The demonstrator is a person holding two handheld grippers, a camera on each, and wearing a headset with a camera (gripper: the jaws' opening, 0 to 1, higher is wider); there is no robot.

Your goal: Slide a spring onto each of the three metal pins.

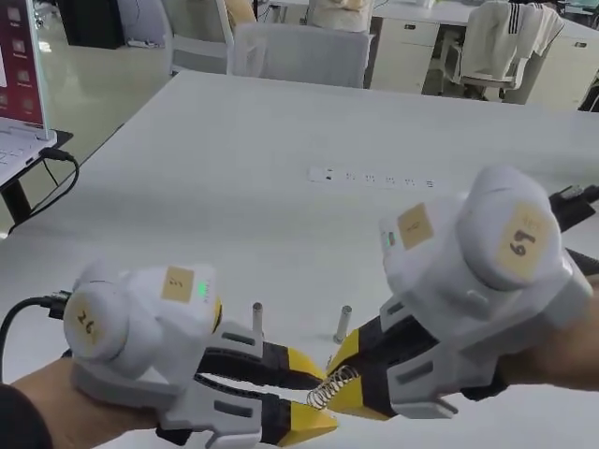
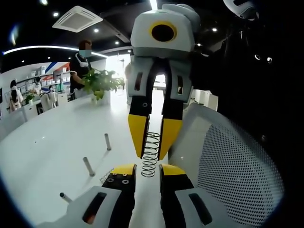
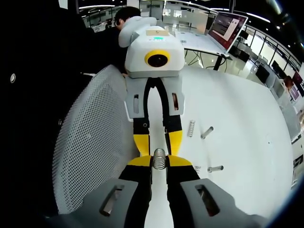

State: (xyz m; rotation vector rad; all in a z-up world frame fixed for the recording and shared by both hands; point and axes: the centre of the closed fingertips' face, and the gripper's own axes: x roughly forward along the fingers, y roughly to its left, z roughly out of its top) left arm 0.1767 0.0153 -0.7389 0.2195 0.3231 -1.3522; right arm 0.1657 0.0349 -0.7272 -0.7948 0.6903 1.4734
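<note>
Head view, left to right: left gripper (image 1: 326, 400), fingers narrowly parted and loosely flanking one end of a spring (image 1: 332, 386); right gripper (image 1: 339, 383) tip to tip with it, fingers clamped on that spring's other end. Upright on the white counter (image 1: 281, 168) just beyond the fingertips: left pin (image 1: 257, 318) behind the left fingers, right pin (image 1: 343, 324) behind the right ones. Right gripper view: loose spring (image 3: 191, 128) flat on the counter, ahead and right of own fingers, near two pins.
</note>
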